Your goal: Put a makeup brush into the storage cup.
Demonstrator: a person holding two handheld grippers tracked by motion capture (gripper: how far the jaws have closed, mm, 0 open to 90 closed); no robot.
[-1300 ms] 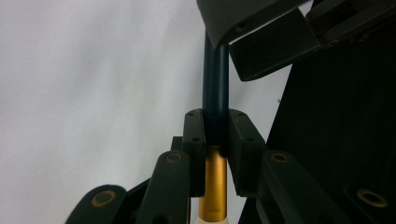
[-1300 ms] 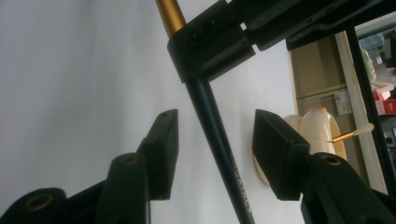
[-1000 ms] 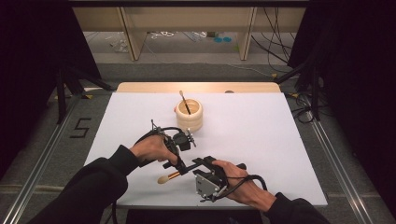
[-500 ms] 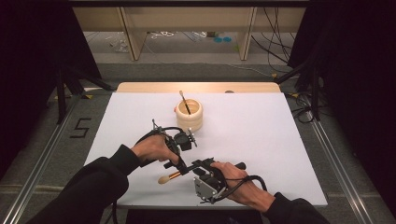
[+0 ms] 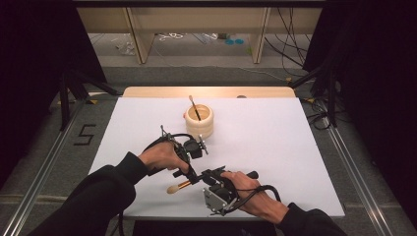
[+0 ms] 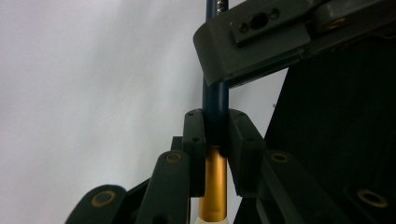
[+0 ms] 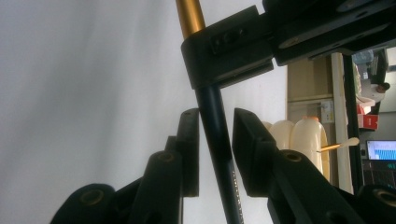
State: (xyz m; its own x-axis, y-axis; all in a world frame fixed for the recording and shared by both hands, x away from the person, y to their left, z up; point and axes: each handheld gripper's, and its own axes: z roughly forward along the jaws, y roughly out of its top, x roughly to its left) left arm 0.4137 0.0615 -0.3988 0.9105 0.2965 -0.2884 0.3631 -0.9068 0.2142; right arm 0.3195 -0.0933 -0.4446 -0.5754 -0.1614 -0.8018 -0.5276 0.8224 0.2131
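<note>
The right tool (image 5: 209, 175) has been closing around the dark handle of the brush (image 5: 179, 186), not squeezing yet. The left tool (image 5: 193, 176) pinches it nearer the gold part. The brush lies level above the worktop (image 5: 275, 147), the cup (image 5: 199, 120) beyond

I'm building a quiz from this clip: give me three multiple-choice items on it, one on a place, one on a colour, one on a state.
1. Where does the cream holder stand?
A. on the white table
B. on the floor
C. on a shelf

2. What colour is the band next to the held brush's dark handle?
A. red
B. gold
C. green

3. How does the left gripper stand?
A. wide open
B. lying unheld
C. shut on the brush

A: the holder stands on the table.
B: the brush shows gold below its handle.
C: the left gripper has its jaws against the handle.
</note>
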